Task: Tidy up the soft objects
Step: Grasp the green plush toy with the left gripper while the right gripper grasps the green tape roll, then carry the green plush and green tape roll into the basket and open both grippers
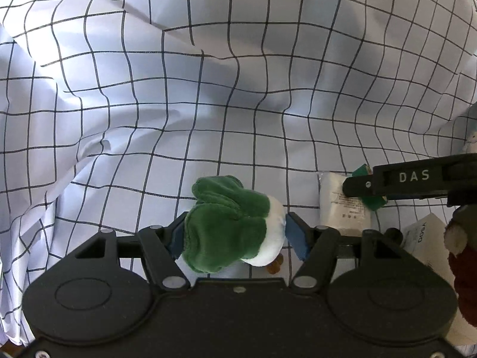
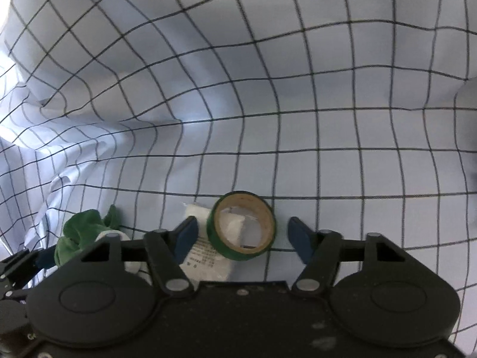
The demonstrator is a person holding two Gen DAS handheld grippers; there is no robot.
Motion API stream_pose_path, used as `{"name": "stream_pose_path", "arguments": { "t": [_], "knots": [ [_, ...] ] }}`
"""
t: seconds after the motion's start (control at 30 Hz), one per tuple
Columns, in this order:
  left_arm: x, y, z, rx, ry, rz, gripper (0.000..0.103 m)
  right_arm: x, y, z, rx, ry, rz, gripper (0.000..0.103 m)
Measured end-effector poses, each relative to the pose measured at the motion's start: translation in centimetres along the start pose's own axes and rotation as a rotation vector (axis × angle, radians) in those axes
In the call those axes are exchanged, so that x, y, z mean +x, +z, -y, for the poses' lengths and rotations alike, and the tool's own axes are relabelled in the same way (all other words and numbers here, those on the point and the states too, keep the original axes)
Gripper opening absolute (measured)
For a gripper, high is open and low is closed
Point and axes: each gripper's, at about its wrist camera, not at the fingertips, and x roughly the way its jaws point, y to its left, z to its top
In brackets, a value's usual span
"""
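Observation:
A green and white plush toy [image 1: 229, 226] sits between the blue pads of my left gripper [image 1: 235, 234], which is shut on it from both sides just above the checked sheet. The same toy [image 2: 80, 232] shows at the lower left of the right wrist view. A roll of green tape [image 2: 226, 249] leans on a white packet [image 2: 208, 264]. My right gripper [image 2: 243, 235] hangs over the roll with its pads either side of it, and a gap shows at each pad. In the left wrist view a black finger [image 1: 387, 179] of that gripper crosses the tape [image 1: 372, 204] and the packet [image 1: 342, 211].
A white sheet with a black grid [image 1: 208, 104] covers the whole surface, rumpled into folds at the left and back. A brown and red plush [image 1: 462, 268] and a white paper tag [image 1: 426, 238] lie at the right edge.

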Motion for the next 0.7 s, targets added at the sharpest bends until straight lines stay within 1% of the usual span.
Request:
{"name": "stream_pose_path", "arguments": {
  "t": [0.03, 0.1, 0.23, 0.47, 0.7],
  "knots": [
    [0.0, 0.0, 0.0, 0.0, 0.0, 0.002, 0.063, 0.1, 0.0, -0.2, -0.001, 0.011, -0.003, 0.05],
    [-0.1, 0.0, 0.1, -0.001, 0.0, 0.002, 0.063, 0.5, 0.2, -0.6, 0.013, 0.021, -0.002, 0.05],
    [-0.1, -0.1, 0.1, -0.004, -0.002, 0.009, 0.063, -0.2, 0.4, 0.2, 0.03, 0.019, 0.03, 0.05],
    [-1.2, -0.1, -0.2, -0.026, -0.003, 0.027, 0.063, -3.8, 0.2, 1.6, 0.051, 0.0, 0.096, 0.05],
    [-4.9, -0.4, 0.2, -0.034, -0.007, 0.075, 0.063, -8.8, -1.2, 2.1, 0.035, -0.017, 0.175, 0.05]
  ]
}}
